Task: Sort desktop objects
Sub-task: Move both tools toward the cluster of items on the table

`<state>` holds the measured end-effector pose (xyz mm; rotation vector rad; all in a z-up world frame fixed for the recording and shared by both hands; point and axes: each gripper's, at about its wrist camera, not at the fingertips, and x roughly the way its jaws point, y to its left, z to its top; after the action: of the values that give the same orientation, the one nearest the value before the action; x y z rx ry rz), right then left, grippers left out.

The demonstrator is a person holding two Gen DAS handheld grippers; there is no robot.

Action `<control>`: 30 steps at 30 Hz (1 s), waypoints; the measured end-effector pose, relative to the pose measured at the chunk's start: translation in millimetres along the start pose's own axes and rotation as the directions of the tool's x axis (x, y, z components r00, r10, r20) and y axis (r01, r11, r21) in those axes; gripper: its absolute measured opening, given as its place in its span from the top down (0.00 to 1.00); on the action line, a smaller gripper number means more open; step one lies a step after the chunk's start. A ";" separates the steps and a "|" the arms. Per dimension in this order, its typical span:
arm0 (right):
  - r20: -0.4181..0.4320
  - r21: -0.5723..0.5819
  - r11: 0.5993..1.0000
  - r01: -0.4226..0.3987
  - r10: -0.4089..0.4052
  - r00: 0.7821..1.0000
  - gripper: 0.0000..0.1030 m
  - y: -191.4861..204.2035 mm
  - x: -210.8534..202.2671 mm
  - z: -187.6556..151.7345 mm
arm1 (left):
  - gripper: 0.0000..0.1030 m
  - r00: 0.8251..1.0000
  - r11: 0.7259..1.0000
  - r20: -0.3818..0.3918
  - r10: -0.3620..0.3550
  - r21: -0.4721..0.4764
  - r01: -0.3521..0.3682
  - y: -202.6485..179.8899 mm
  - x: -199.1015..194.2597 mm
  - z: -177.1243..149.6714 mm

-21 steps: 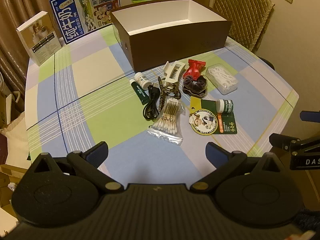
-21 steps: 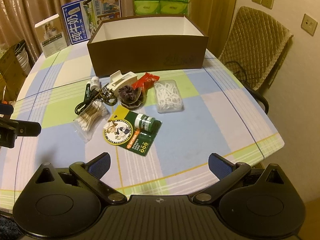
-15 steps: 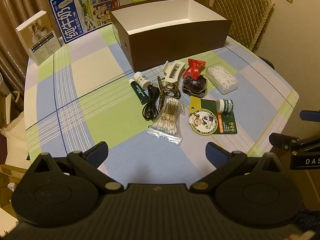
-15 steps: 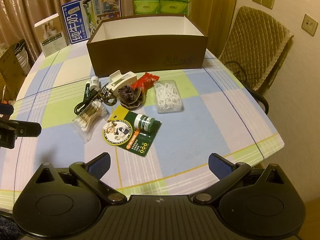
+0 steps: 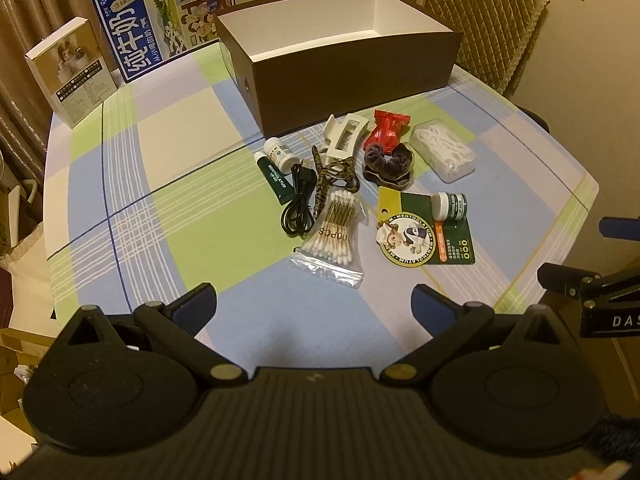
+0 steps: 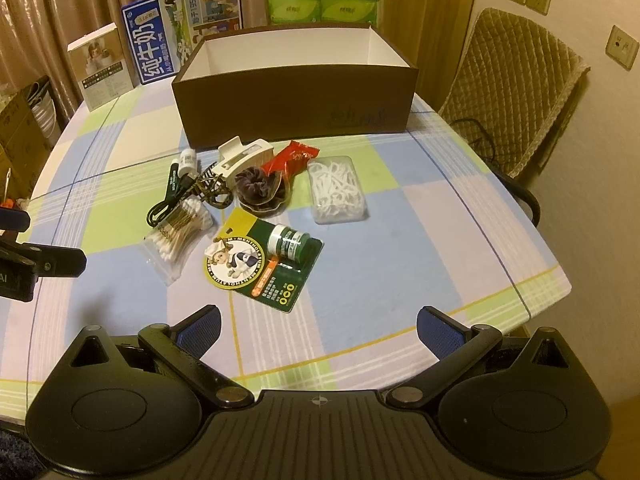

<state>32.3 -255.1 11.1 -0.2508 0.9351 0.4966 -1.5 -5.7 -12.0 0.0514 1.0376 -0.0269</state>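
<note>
On the checked surface [image 5: 168,208], the left view shows small items clustered before the brown box [image 5: 352,80], left gripper [image 5: 312,304] jaws wide and empty; the right view shows the right gripper [image 6: 318,326] likewise, nothing moved since.

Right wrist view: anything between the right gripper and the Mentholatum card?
Nothing. In the right wrist view only bare checked tablecloth lies between the open right gripper and the Mentholatum card.
</note>
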 end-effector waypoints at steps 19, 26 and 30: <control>-0.022 -0.002 1.000 -0.009 0.009 1.000 0.02 -5.1 9.6 8.7 | 0.01 0.999 0.999 -0.026 -0.046 -0.009 0.046 1.8 14.9 10.5; -0.034 0.002 0.999 -0.032 0.032 0.999 0.02 -12.7 16.7 14.3 | 0.05 0.996 0.995 0.017 -0.092 0.027 0.092 -2.4 24.7 16.1; -0.015 0.005 0.999 -0.053 0.053 0.998 0.02 -20.6 23.5 20.6 | 0.09 0.995 0.994 0.027 -0.091 0.066 0.089 -3.5 36.6 21.0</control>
<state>68.9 -257.2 3.6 -0.2267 0.9597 0.5424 35.0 -10.3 -33.0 0.0627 1.0081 -0.1429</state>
